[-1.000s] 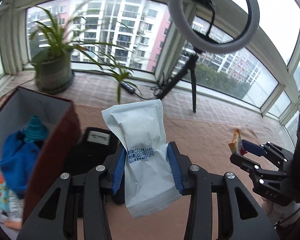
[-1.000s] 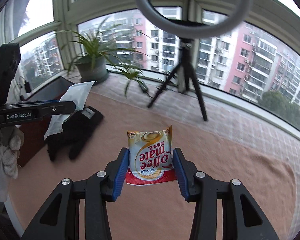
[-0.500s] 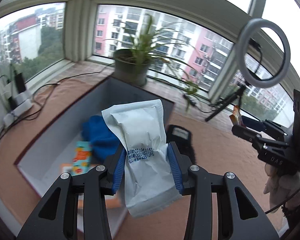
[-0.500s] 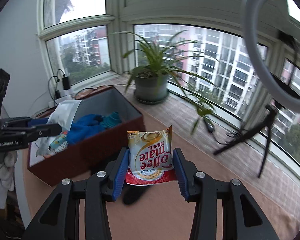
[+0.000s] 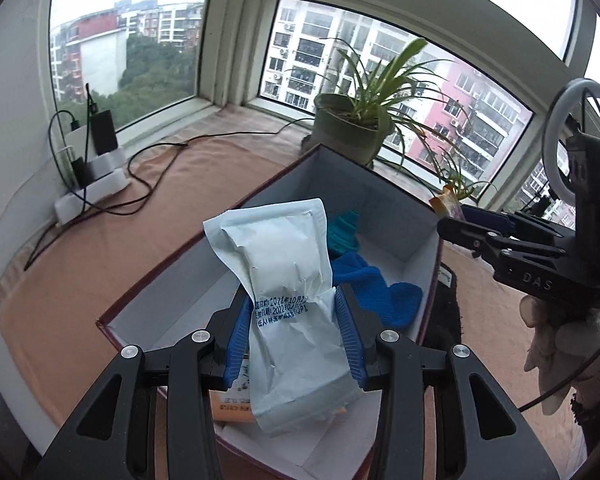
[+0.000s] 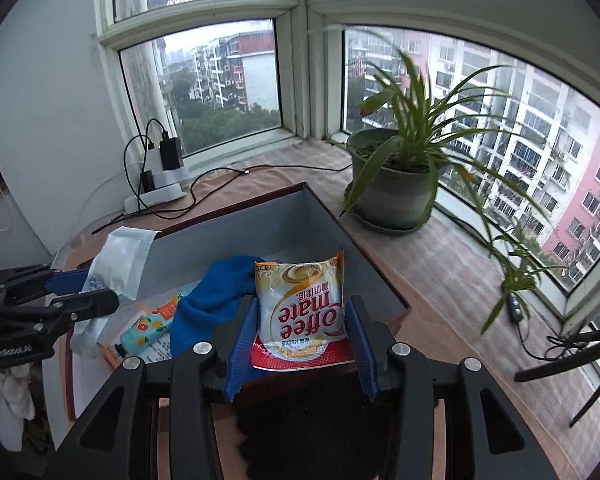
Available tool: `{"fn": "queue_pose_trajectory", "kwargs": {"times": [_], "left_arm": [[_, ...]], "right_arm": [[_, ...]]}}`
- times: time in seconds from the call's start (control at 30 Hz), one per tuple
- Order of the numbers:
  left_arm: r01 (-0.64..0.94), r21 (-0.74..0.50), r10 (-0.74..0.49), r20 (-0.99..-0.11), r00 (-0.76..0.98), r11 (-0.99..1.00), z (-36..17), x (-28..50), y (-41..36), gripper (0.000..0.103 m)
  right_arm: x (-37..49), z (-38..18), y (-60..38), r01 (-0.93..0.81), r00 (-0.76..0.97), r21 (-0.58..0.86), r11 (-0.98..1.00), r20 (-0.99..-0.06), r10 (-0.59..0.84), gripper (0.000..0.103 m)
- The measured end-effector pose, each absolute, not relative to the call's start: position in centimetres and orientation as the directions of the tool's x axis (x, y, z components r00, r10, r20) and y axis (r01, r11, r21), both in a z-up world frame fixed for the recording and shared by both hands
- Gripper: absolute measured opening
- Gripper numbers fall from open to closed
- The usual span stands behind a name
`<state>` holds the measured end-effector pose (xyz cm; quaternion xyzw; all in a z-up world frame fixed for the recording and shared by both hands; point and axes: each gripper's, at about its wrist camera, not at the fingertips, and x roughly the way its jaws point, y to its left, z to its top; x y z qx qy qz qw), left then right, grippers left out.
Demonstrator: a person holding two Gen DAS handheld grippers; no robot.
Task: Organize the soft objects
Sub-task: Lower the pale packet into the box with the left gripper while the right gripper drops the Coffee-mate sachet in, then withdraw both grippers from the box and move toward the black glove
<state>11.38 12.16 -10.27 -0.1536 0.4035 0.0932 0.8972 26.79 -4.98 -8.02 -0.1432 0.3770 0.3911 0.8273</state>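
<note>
- At the centre of the left wrist view, I have the white packet pinched between the blue pads of my left gripper; it stands upright, its printed date line at pad height, over the open box.
- At the centre of the right wrist view, my right gripper clamps the Coffee-mate sachet by its sides, label upside down, near the box's front wall.
- Inside the box I see a blue cloth, a teal item towards the far corner, and a small tube with orange print lying on a flat orange-edged pack.
- Just in front of the box, at the lower middle of the right wrist view, a black glove lies on the tan table cover.
- Behind the box, a potted plant stands on the sill at the upper right.
- At the upper left, a power strip with plugged chargers sits by the window.
- At the right edge of the left wrist view, a ring light rises behind my right gripper.
</note>
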Motion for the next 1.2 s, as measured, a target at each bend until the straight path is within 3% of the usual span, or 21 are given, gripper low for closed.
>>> {"fn": "queue_pose_trajectory", "kwargs": {"times": [0.07,0.2,0.23,0.8,0.87,0.93,1.0,1.1,1.2], "left_arm": [[-0.302,-0.203,0.048,-0.754,0.655,0.931,-10.4,11.1,12.6,0.047],[-0.334,-0.211,0.06,-0.761,0.646,0.919,-10.5,10.9,13.4,0.063],[-0.339,-0.215,0.058,-0.765,0.641,0.916,-10.6,11.0,13.6,0.066],[-0.341,-0.23,0.073,-0.725,0.685,0.911,-8.6,9.5,12.4,0.067],[-0.334,-0.23,0.073,-0.718,0.693,0.914,-8.2,9.3,12.1,0.067],[-0.33,-0.231,0.073,-0.71,0.7,0.916,-7.8,9.0,11.7,0.067],[-0.325,-0.239,0.066,-0.706,0.705,0.915,-7.6,8.8,11.5,0.067],[-0.323,-0.245,0.062,-0.703,0.708,0.914,-7.4,8.6,11.4,0.067],[-0.331,-0.244,0.067,-0.706,0.705,0.912,-7.3,8.3,11.4,0.067]], "right_arm": [[27.5,-8.3,-4.6,-0.755,0.387,0.087,0.65,-0.741,0.548,0.044],[28.4,-8.4,-4.7,-0.745,0.34,0.176,0.643,-0.73,0.593,0.069],[28.6,-8.3,-5.0,-0.742,0.332,0.198,0.641,-0.722,0.607,0.071],[30.6,-9.0,-13.6,-0.621,0.343,0.309,0.721,-0.719,0.604,0.071],[31.4,-9.5,-14.7,-0.604,0.322,0.342,0.72,-0.722,0.612,0.064],[32.1,-10.2,-15.0,-0.599,0.297,0.353,0.719,-0.735,0.609,0.042],[32.6,-10.9,-15.0,-0.598,0.274,0.356,0.718,-0.751,0.601,0.033],[33.2,-12.4,-14.2,-0.602,0.22,0.379,0.703,-0.767,0.602,0.022],[34.0,-14.5,-13.5,-0.582,0.163,0.425,0.693,-0.774,0.612,0.019]]}}
